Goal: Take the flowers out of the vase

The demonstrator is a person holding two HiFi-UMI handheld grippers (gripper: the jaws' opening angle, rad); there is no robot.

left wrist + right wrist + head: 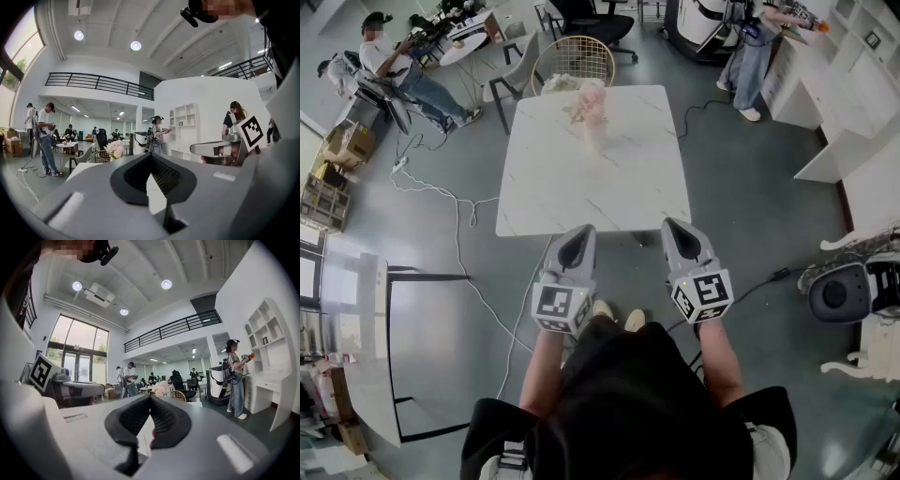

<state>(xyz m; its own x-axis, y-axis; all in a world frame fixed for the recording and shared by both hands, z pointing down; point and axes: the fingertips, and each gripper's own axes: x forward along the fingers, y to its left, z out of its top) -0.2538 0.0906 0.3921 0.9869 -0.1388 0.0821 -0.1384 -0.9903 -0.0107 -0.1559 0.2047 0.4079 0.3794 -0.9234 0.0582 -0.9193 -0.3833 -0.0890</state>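
A bunch of pale pink flowers (589, 99) stands in a clear vase (594, 133) near the far edge of the white marble table (553, 192). The flowers also show small and distant in the left gripper view (115, 149) and in the right gripper view (162, 387). My left gripper (581, 231) and right gripper (673, 226) are held side by side at the table's near edge, well short of the vase. Both point level toward it. The left gripper (151, 155) has its jaws together with nothing between them. So does the right gripper (150, 397).
A wicker chair (573, 58) and a grey chair (514, 70) stand behind the table. Cables (441, 192) run over the floor at left. People work at back left (403, 75) and back right (750, 56). White shelves (853, 84) line the right side.
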